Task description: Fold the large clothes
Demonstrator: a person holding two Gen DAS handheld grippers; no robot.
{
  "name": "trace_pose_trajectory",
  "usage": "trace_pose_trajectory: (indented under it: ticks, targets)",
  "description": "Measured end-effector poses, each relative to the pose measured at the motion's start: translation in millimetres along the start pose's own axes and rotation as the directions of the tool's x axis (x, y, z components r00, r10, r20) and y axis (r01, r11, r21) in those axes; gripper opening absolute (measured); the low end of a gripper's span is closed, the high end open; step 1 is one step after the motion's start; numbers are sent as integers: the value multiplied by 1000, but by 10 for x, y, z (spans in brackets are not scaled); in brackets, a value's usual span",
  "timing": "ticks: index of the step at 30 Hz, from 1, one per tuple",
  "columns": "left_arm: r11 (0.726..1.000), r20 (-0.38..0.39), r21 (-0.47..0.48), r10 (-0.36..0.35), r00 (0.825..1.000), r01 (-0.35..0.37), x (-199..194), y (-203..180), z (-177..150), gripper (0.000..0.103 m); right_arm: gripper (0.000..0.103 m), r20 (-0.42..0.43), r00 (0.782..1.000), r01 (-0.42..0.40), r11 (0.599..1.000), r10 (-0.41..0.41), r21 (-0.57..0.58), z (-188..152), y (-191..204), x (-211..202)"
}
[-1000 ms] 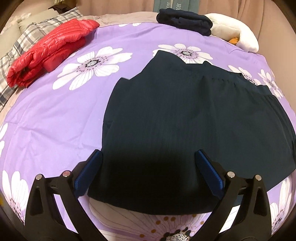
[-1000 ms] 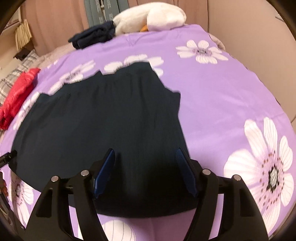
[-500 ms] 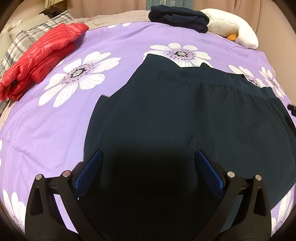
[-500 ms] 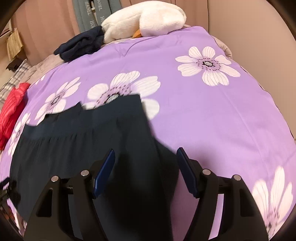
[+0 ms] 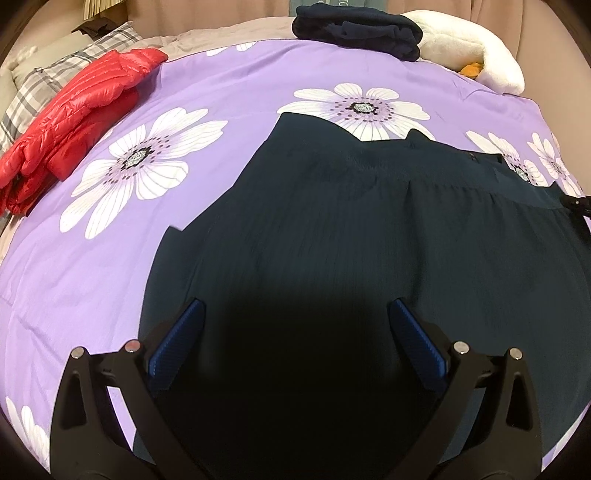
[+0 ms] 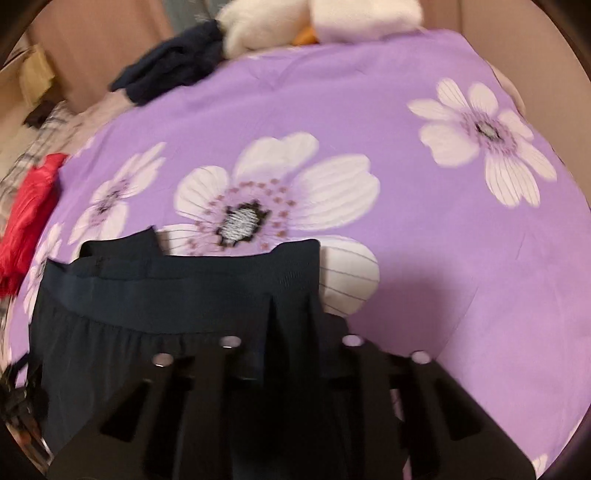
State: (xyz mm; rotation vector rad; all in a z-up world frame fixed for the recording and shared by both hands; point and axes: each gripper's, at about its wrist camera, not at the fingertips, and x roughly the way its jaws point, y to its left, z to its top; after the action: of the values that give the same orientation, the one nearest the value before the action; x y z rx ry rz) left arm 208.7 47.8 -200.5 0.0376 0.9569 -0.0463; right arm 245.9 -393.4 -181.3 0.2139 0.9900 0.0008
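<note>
A dark navy pleated skirt (image 5: 369, 221) lies spread flat on the purple flowered bedspread (image 5: 92, 277). My left gripper (image 5: 295, 332) hovers low over the skirt's lower part, its blue pads wide apart with only flat cloth beneath. In the blurred right wrist view, my right gripper (image 6: 291, 354) is at the right end of the skirt's elastic waistband (image 6: 166, 295). Its jaws are closing, and a raised fold of waistband cloth sits pinched between them. A black piece of that gripper (image 5: 576, 205) shows at the right edge of the left wrist view.
A red puffer jacket (image 5: 74, 110) lies at the far left beside a plaid pillow (image 5: 55, 74). Folded dark clothes (image 5: 358, 29) and a white plush toy (image 5: 480, 62) sit at the far edge. Curtains hang behind the bed.
My right gripper slid up the skirt to the waistband's right end and its jaws came together on the cloth. My left gripper moved farther in over the skirt, still open.
</note>
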Motion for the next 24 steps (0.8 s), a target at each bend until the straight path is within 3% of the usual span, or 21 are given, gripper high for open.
trace_pose_trajectory:
  ticks: [3, 6, 8, 11, 15, 17, 19, 21, 24]
  targets:
    - [1000, 5, 3, 2, 1000, -2, 61, -39, 54, 101, 13, 75, 997, 37, 999, -35, -31, 14, 35, -138]
    - [1000, 2, 23, 3, 1000, -3, 136, -118, 142, 101, 13, 129, 988, 79, 997, -80, 20, 69, -64, -217]
    - [1000, -18, 31, 0, 1000, 0, 208, -150, 205, 101, 13, 82, 990, 111, 993, -114, 37, 75, -118, -99]
    - [999, -25, 34, -12, 1000, 12, 218, -135, 281, 101, 15, 8, 981, 195, 980, -195, -27, 22, -11, 90]
    - [998, 9, 3, -58, 998, 58, 120, -8, 409, 101, 30, 81, 969, 238, 970, -234, -50, 73, 149, -152]
    - [996, 18, -44, -79, 997, 79, 137, 77, 507, 101, 36, 159, 965, 222, 972, -208, -75, 91, 256, -388]
    - [992, 16, -78, -100, 995, 101, 225, 113, 610, 101, 37, 176, 970, 183, 979, -165, -89, 79, 335, -479]
    - [992, 4, -74, -102, 995, 102, 342, 69, 690, 101, 37, 154, 982, 130, 984, -110, -124, 30, 452, -454]
    - [996, -56, -57, -67, 996, 64, 626, -7, 798, 93, 37, 84, 992, 114, 971, -98, -209, -102, 651, -260]
